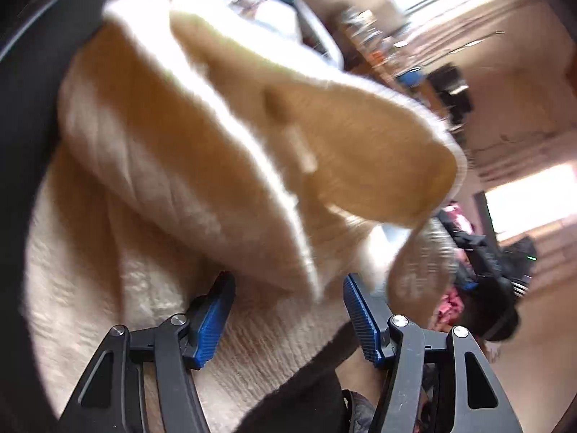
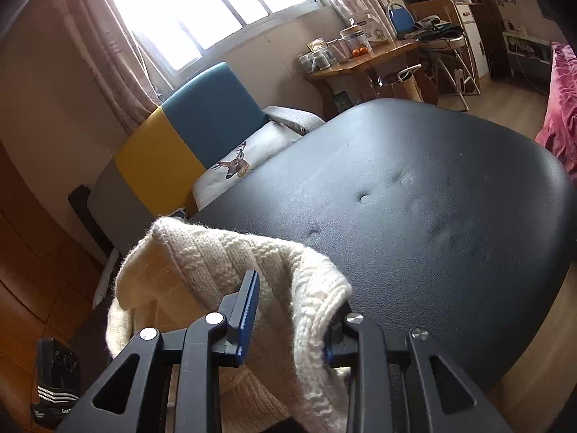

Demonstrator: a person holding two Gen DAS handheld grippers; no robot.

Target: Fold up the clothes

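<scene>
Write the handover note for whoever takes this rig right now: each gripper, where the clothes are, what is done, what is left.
Left gripper: open, jaws apart, cream knit sweater bunched just ahead, nothing pinched.
Right gripper: fingers wide apart, sweater edge draped between them; a firm grip is not evident.
Sweater is crumpled, hanging at the near edge of the black table.
Done: no fold visible.
Left: spread it flat, then fold.

Sweater [image 2: 230, 281] draped between right gripper [image 2: 288, 317] fingers, bunched to its left and below. Worktop [image 2: 414, 195] ahead and right of it. Chair [image 2: 202, 126] behind the worktop, ahead-left. Desk [image 2: 364, 61] far ahead-right with jars [image 2: 335, 50] on it. Left gripper [image 1: 285, 306] sits under a sweater [image 1: 216, 144] fold, knit beneath.
</scene>
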